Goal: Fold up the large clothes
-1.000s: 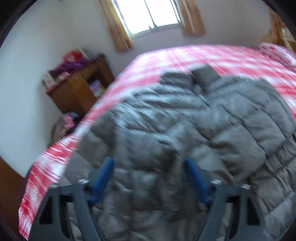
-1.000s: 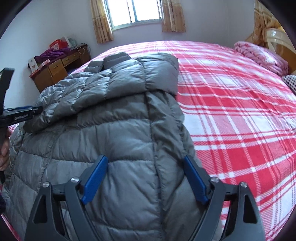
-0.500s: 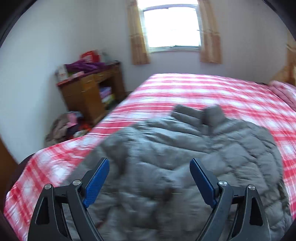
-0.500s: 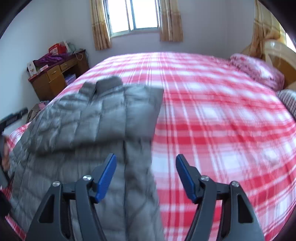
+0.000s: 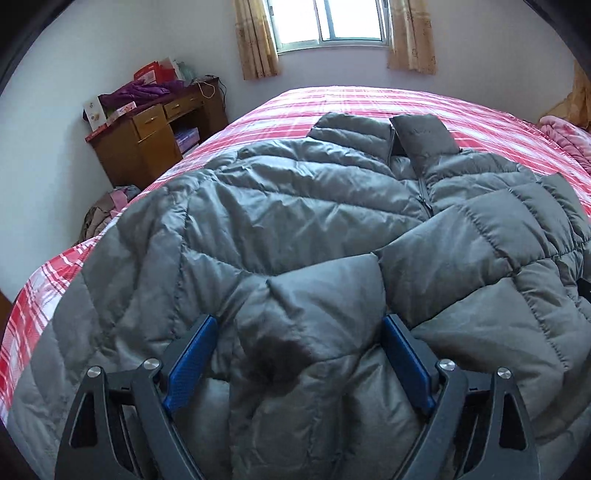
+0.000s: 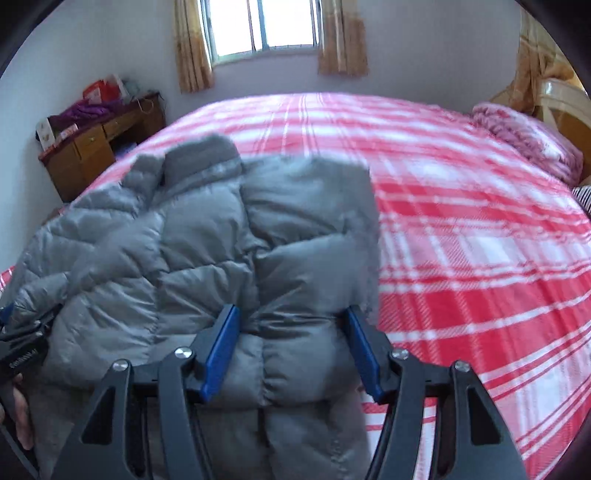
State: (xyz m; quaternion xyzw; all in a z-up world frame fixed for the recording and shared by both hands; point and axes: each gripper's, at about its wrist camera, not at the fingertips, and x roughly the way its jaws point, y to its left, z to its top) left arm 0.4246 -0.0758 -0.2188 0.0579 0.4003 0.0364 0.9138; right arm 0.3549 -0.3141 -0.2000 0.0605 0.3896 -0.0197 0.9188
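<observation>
A grey quilted down jacket lies on the red and white plaid bed, collar toward the window, both sleeves folded in over its front. My left gripper is open, its blue pads on either side of a sleeve end near the hem. In the right wrist view the jacket fills the left half. My right gripper is open, straddling the jacket's right lower edge. The left gripper's body shows at the left edge of that view.
A wooden desk with clutter stands against the left wall. Clothes lie on the floor beside the bed. A pink blanket and the headboard are at the far right. A window with curtains is on the far wall.
Both grippers rose and drew back from the jacket half a second ago, then came down again to its near edge. The right gripper shifted left over the jacket's right side.
</observation>
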